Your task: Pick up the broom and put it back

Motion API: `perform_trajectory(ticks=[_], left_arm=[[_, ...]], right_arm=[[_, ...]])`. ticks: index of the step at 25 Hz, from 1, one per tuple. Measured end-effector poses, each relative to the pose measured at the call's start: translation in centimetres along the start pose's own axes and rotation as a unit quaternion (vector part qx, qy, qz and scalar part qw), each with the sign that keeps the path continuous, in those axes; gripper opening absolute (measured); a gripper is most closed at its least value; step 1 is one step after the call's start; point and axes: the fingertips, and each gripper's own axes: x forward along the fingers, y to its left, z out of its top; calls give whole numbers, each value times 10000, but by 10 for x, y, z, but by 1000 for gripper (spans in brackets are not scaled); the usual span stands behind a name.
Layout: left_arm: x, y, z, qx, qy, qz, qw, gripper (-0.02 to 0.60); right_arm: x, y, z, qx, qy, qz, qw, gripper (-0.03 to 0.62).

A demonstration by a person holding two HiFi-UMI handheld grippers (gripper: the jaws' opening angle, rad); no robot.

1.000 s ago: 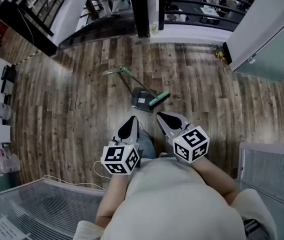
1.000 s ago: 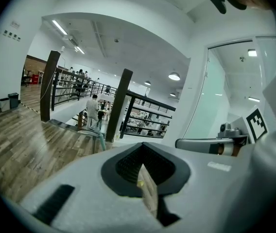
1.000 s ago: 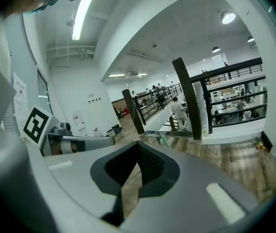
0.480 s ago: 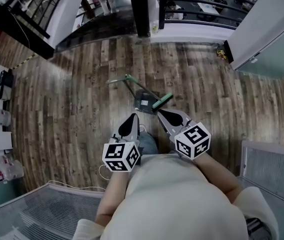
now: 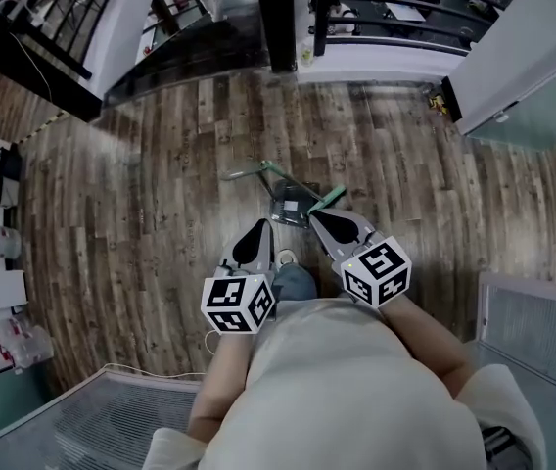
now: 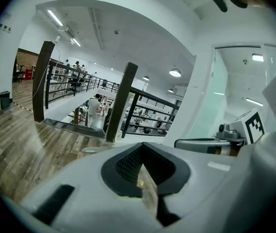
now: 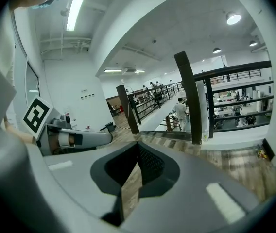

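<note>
Ahead on plank floor (image 5: 112, 213): green-headed broom (image 5: 325, 199) by dark dustpan (image 5: 291, 207). Left claw (image 5: 261, 229), right claw (image 5: 315, 221) closed, empty; to be opened before handle is reached.

Wood-plank floor (image 5: 131, 213) is recorded across mid-frame. A green broom (image 5: 323, 200) and grey dustpan (image 5: 291, 205) are laid on it, touching, near centre.
</note>
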Motion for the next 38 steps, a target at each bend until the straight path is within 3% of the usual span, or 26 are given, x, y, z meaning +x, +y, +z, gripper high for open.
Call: perform_trajectory(ticks=[19, 31, 38], left_arm=[[54, 71, 27, 99, 296, -270, 9991, 6], [72, 93, 20, 151, 472, -443, 9978, 6], [82, 97, 10, 83, 551, -444, 9975, 6]], right_arm=[[91, -39, 7, -2, 253, -437, 9987, 5], [125, -63, -12, -163, 512, -717, 9960, 6], [142, -74, -30, -421, 826, -650, 9936, 46]])
